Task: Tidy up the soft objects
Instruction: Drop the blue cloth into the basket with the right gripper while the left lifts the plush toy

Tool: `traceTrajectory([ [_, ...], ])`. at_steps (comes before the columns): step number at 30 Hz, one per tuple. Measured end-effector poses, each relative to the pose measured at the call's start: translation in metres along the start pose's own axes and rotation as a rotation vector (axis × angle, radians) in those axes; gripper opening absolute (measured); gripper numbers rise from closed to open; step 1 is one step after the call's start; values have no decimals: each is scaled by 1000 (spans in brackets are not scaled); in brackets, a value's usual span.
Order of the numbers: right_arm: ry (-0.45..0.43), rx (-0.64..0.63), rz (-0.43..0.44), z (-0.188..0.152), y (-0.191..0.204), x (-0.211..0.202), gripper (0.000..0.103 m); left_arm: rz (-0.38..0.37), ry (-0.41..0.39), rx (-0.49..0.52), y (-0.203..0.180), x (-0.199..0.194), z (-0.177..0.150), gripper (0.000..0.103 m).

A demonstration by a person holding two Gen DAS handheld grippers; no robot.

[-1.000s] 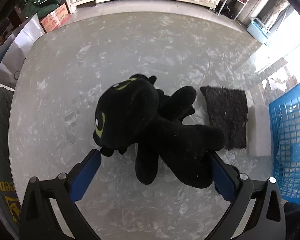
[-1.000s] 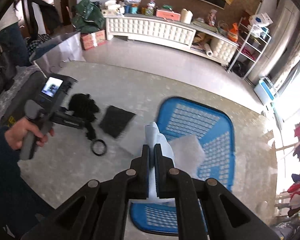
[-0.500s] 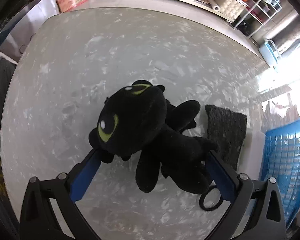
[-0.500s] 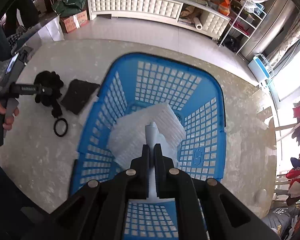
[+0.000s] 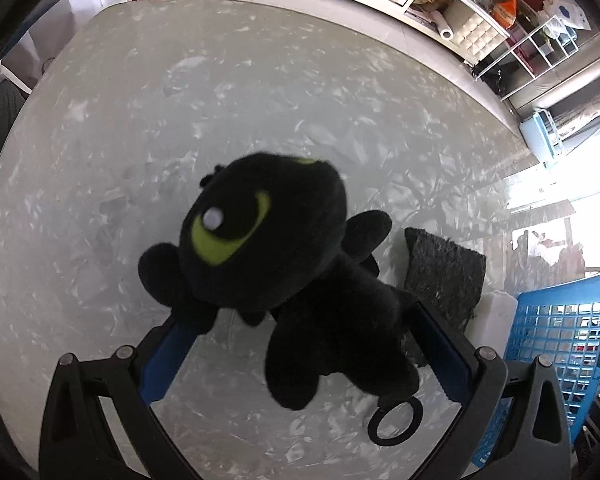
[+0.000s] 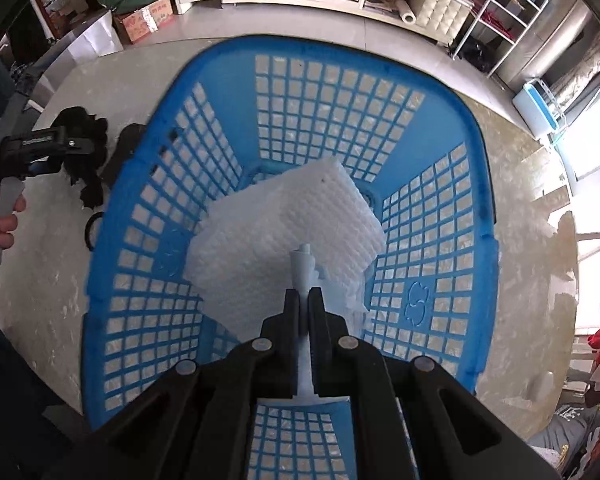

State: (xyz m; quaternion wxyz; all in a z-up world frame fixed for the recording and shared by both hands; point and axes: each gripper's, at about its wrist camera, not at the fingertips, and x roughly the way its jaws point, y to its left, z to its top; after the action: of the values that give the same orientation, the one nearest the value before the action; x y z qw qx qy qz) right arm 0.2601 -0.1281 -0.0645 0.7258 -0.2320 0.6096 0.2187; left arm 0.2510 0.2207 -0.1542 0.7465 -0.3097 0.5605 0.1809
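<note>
The right gripper points down into the blue basket, its jaws pinched tight on a thin fold of the white foam sheet, which hangs below them inside the basket, its waffled surface spread over the basket's floor and partly up against the mesh walls. The basket stands on the pale marbled worktop. The left gripper is held by a hand at the left edge of the right wrist view, and its blue-lined jaws stand wide apart on either side of the black plush toy; the toy's body lies between them, one ear against the left pad and the flank near the right one, but whether the pads actually press on it cannot be told. The toy has a large green eye turned up toward the camera. Just beyond it, toward the basket, a dark scouring pad lies flat on the worktop, with a white sponge block just beside it and next to the basket's wall. A black ring lies on the worktop under the toy's hind end.
</note>
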Motion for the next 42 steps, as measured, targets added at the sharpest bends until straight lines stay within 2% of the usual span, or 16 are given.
traceTrajectory([
  [8,61,6,16,2,0,25,4,36,-17,15,0,8,2,103],
  [11,65,3,22,2,3,26,7,62,-2,41,-6,8,1,97],
  [13,57,-1,25,3,5,24,14,41,13,52,-12,5,-1,79],
  [15,45,4,24,4,7,21,33,3,34,57,-15,3,-2,68],
  [18,22,10,19,4,8,14,44,-10,39,82,-15,2,-5,62],
  [19,18,14,20,4,9,12,46,-18,41,87,-15,2,-4,57],
  [22,-1,29,34,2,9,4,63,-84,57,57,-13,2,-2,41],
  [24,-12,46,43,0,7,0,77,-85,53,68,-21,4,-2,40],
  [28,-32,69,58,-6,13,-11,79,-74,48,98,-27,1,-9,37],
  [32,-59,87,47,-12,7,-25,93,-58,34,132,-38,-5,-17,37],
  [36,-96,114,45,-24,2,-35,97,-11,7,175,-47,-15,-26,36],
  [42,-154,156,54,-44,-10,-57,103,-17,-50,225,-54,-43,-41,36],
])
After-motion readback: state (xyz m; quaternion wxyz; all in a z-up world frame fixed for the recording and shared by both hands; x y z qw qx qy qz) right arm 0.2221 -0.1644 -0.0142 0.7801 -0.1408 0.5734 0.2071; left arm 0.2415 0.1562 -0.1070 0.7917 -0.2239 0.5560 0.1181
